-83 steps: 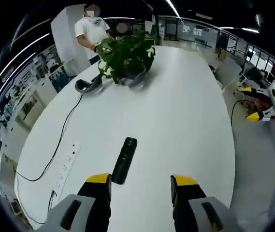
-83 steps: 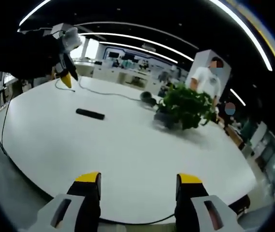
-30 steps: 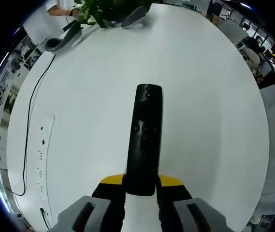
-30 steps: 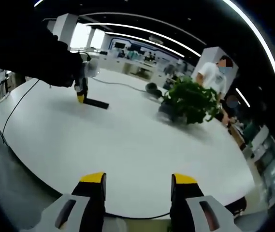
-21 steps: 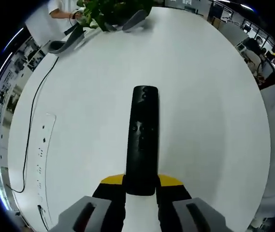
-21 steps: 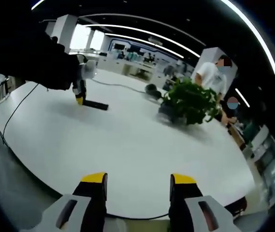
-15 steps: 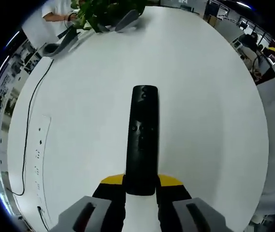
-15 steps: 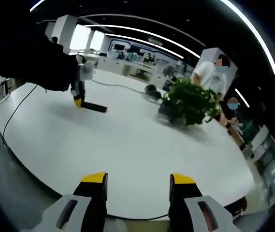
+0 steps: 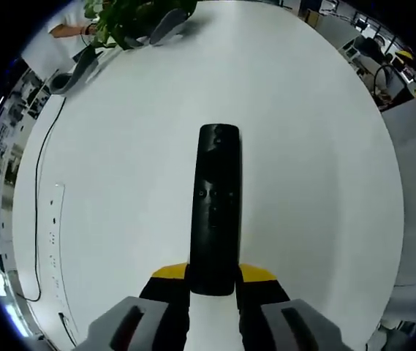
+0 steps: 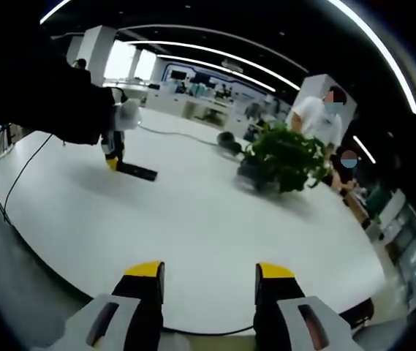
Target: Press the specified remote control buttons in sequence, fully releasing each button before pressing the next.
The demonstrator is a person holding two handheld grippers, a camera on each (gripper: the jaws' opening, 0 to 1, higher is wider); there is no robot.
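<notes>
**Remote clamped in left gripper, lifted off the table**

Since 2.8 s ago the remote control (image 9: 213, 208) has gone from lying loose on the white table (image 9: 310, 168) ahead of open jaws to sitting clamped at its near end between the yellow-tipped jaws of the left gripper (image 9: 213, 275). Over the last second the grip looks unchanged; only the background has shifted slightly.

Left gripper view: remote runs straight up the frame from the jaws, button face up, far end pointing toward a potted plant (image 9: 123, 16) at the table's far edge. White power strip (image 9: 53, 234) lies near the left rim, with a black cable (image 9: 41, 153) trailing past it.

Right gripper view: right gripper (image 10: 202, 272) hangs over the near table edge, jaws apart, nothing between them. Across the table, well apart, the left gripper (image 10: 112, 150) holds the remote (image 10: 137, 171) just above the surface. Plant (image 10: 286, 162) right of centre; a person in white (image 10: 314, 117) stands behind it.
</notes>
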